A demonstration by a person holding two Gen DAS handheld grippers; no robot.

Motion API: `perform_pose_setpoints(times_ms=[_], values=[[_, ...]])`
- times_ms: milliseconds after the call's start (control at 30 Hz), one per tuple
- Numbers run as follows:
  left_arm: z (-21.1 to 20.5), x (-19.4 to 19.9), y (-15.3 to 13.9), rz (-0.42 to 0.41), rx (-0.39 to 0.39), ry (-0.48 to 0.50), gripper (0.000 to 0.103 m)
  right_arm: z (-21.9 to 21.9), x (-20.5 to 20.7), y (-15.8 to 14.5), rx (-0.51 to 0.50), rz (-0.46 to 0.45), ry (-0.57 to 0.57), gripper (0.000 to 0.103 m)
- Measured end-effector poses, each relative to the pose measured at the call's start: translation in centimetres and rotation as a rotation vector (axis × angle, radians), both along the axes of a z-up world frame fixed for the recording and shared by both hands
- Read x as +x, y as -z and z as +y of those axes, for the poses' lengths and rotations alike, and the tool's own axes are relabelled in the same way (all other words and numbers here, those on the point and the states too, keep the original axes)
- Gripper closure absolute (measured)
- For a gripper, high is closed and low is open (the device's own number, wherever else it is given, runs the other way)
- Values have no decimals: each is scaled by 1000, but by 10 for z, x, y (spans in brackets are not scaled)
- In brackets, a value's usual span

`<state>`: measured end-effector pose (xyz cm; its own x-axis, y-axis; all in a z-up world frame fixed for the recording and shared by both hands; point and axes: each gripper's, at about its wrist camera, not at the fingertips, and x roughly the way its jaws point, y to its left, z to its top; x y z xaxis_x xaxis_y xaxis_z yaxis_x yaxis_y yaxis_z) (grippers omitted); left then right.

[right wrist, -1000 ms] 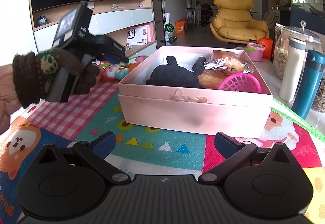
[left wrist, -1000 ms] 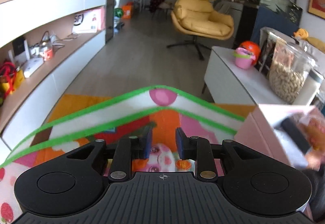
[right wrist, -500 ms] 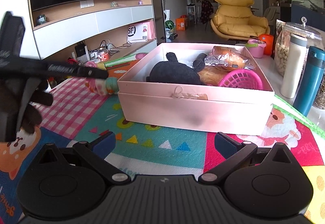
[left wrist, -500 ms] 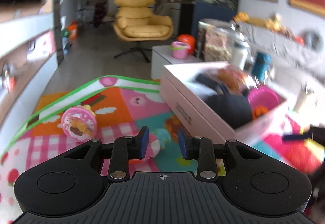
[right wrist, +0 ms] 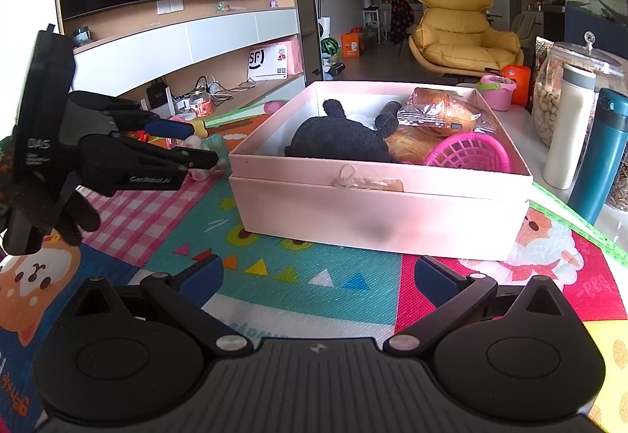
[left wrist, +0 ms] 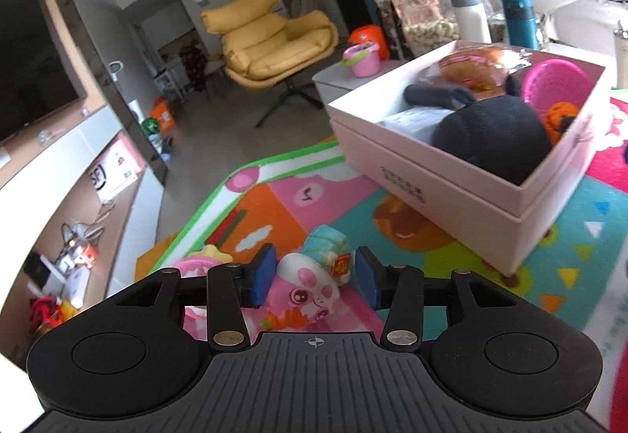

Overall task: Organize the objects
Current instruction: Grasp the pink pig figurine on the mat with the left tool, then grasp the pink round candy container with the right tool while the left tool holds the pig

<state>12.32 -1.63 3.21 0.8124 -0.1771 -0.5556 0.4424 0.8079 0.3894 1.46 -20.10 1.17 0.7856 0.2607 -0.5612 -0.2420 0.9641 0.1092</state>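
Note:
A pink-and-white squishy animal toy (left wrist: pixel 314 285) with a mint-blue cap lies on the colourful play mat (left wrist: pixel 569 236). My left gripper (left wrist: pixel 314 276) is open, its blue pads on either side of the toy, not closed on it. It also shows in the right wrist view (right wrist: pixel 196 144), low over the toy (right wrist: pixel 210 154). The open pink box (right wrist: pixel 376 213) holds a black plush (right wrist: pixel 337 136), a wrapped bread (right wrist: pixel 439 111) and a pink basket (right wrist: pixel 471 156). My right gripper (right wrist: pixel 318 278) is open and empty, just above the mat in front of the box.
A pink round toy (left wrist: pixel 196 268) lies left of the squishy. A white bottle (right wrist: pixel 569 126), a teal flask (right wrist: pixel 600 158) and glass jars (right wrist: pixel 549 91) stand right of the box. A TV shelf runs along the left; a yellow chair (right wrist: pixel 459 32) stands behind.
My left gripper swung right and dropped down to the mat, opened wider and now straddles the squishy toy. My right gripper has stayed still.

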Motion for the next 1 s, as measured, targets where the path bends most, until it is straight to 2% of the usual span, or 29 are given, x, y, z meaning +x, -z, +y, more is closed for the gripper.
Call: perform_pose_setpoints(times_ms=[133,367,533,733,867,1000], values=[[4,9,3,1,-25,-31,53,0,0,0,0,0,0,0],[8,27,13,16,-15,-68,50,0,1,1,0,6,1,0],[21,28,15,34,-74,-91,51,0,1,1,2,11,1,0],[41,-3,-2,141,-238,-122,53,-1,1,1,3,11,1,0],[60,-56,-14,140,-376,-146,53,-1,3,1,6,18,2,0],[85,-97,-12,134,-491,-191,53,7,5,1,-34,27,7,0]])
